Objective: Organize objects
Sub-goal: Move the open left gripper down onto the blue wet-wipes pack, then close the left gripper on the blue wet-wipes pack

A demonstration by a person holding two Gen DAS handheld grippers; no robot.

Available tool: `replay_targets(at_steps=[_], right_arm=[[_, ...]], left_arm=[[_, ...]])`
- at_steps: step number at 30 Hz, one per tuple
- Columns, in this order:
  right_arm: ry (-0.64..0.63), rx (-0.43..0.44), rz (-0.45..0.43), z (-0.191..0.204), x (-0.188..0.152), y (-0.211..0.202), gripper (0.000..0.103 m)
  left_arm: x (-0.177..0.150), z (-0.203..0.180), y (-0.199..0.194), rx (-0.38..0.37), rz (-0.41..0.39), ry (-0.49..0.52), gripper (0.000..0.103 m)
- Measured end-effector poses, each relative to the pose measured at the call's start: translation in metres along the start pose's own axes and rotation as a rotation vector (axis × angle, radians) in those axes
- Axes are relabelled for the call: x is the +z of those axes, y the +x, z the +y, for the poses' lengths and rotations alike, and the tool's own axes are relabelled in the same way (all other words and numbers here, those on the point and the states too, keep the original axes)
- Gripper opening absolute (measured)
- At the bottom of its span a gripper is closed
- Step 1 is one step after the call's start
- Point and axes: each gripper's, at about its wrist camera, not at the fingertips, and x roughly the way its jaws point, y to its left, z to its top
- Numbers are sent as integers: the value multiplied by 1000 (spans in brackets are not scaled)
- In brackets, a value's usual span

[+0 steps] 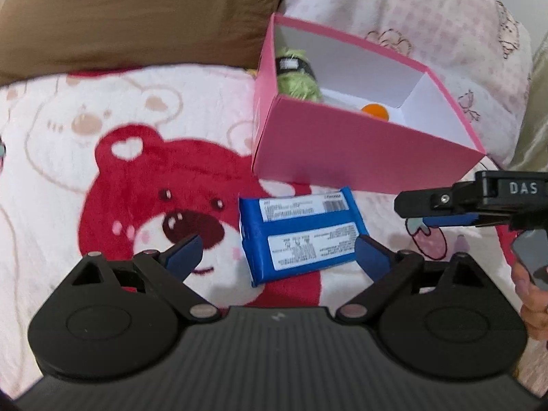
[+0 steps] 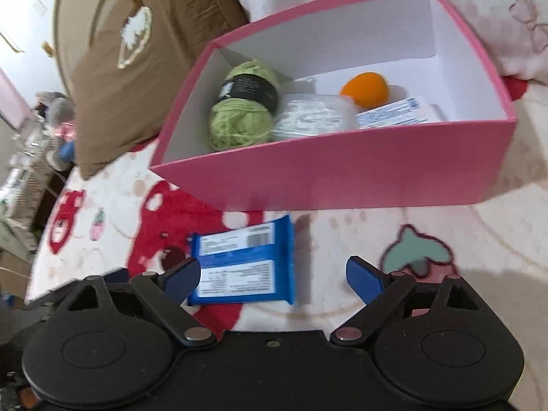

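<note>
A blue snack packet (image 1: 301, 233) with white labels lies flat on the pink bear blanket, just in front of a pink box (image 1: 359, 150). My left gripper (image 1: 277, 245) hangs open over it, with the packet between its blue pads and nothing gripped. My right gripper (image 2: 272, 270) is open too, and its left pad overlaps the edge of the packet (image 2: 246, 263). From the side, the right gripper (image 1: 421, 210) juts in at the left wrist view's right edge. The box (image 2: 342, 171) holds a green yarn ball (image 2: 243, 113), an orange ball (image 2: 364, 89) and two packets.
A brown pillow (image 1: 137, 17) leans behind the blanket to the left of the box. A pale floral quilt (image 1: 428, 17) is bunched behind the box. The bed's left edge drops to cluttered shelves (image 2: 30, 157). A hand (image 1: 534, 301) holds the right gripper.
</note>
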Motion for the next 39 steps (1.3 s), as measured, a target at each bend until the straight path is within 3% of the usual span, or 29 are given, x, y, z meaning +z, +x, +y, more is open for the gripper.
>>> replay_targets(at_steps=[7,11,13,17,21,29,31,36,39], right_arm=[[32,9,26,-6,0,14,93],[28,-7,46,-9,0,26,82],[28,-11,67,-11,-2,32,76],[29,-7,79,-12,-4,39,62],[10,-30,27,-8,-5,38,62],[5,-18,36,-8,-8,54,63],[-14,-34,54,-5,-10,60,59],[-74,-33,80,3,-9,60,37],[-124,-43,89,10,-12,59,37]], left_arm=[[-6,5,21,23,2,-40,95],[-8,8,29,44,-3,-50,94],[-6,10,32,37,-13,-62,90],[-5,21,41,16,17,-127,72],[-5,34,50,6,41,-194,54],[-4,34,55,-4,26,-199,45],[-5,32,58,-55,47,-207,34],[-7,25,59,-80,58,-207,32],[-8,25,58,-92,67,-223,32]])
